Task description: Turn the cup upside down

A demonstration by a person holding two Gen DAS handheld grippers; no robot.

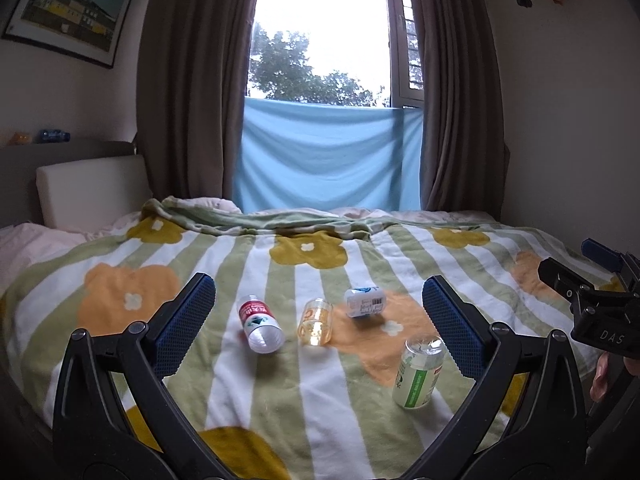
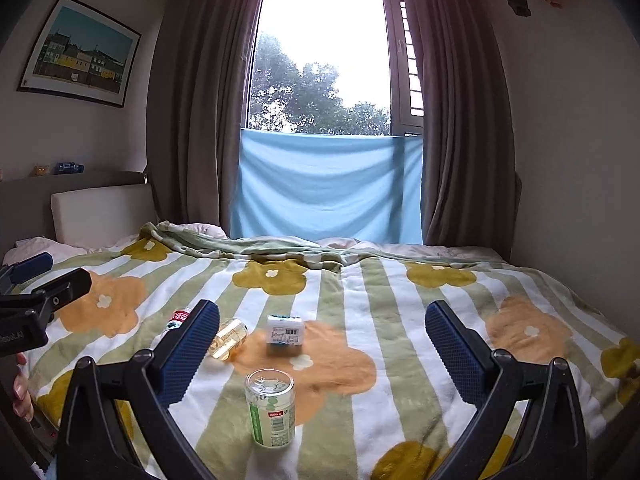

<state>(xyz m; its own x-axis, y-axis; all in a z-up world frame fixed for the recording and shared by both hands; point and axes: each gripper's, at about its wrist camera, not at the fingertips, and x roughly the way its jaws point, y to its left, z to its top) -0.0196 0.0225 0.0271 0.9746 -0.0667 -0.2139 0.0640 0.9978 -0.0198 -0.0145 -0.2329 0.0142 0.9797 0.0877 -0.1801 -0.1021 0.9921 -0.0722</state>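
A clear cup with a green and white label stands on the flowered blanket; in the right wrist view the cup stands low between the fingers, left of centre. My left gripper is open and empty, held above the blanket, with the cup just inside its right finger. My right gripper is open and empty, behind and above the cup. Each gripper shows at the edge of the other's view.
A small bottle with a red label, a clear yellowish cup and a white box lie on the blanket beyond the labelled cup. A headboard cushion stands at the left. Curtains and a window are behind the bed.
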